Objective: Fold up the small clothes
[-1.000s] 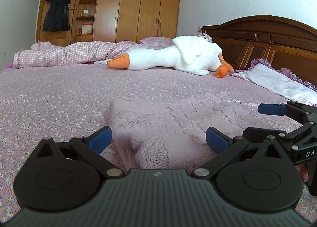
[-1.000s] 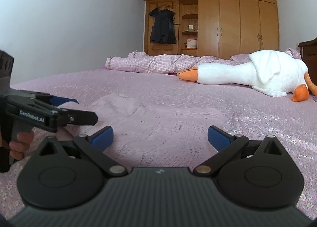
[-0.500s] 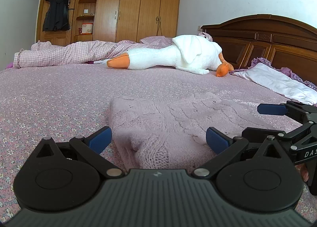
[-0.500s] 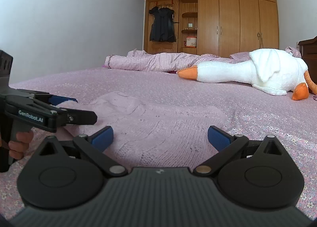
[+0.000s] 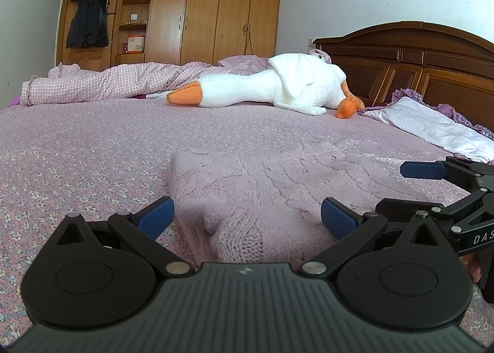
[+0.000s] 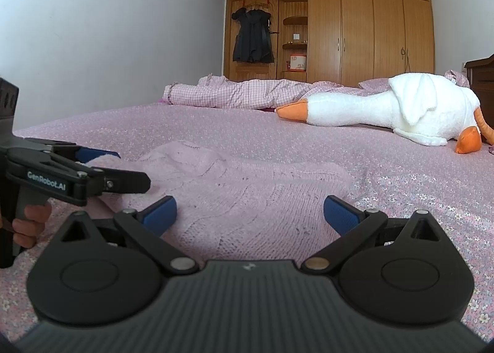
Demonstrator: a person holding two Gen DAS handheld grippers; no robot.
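Note:
A small pale pink knitted sweater [image 5: 262, 180] lies flat on the flowered pink bedspread [image 5: 77, 149]. My left gripper [image 5: 247, 218] is open low over the sweater's near left edge, with a bump of knit between its blue pads. My right gripper [image 6: 250, 214] is open too, hovering over the sweater [image 6: 247, 195] at its near right part. Each gripper shows in the other's view: the right one [image 5: 444, 180] at the right edge, the left one [image 6: 92, 168] at the left, a hand on its handle. Neither holds anything.
A big white plush goose [image 5: 278, 87] with an orange beak lies across the far bed. A rolled checked quilt [image 5: 102, 87] runs behind it. A lilac pillow [image 5: 432, 127] rests by the dark wooden headboard [image 5: 416, 66]. Wooden wardrobes [image 6: 355, 29] stand beyond.
Both grippers have crept slightly lower and closer over the sweater; both stay open and the sweater has not moved.

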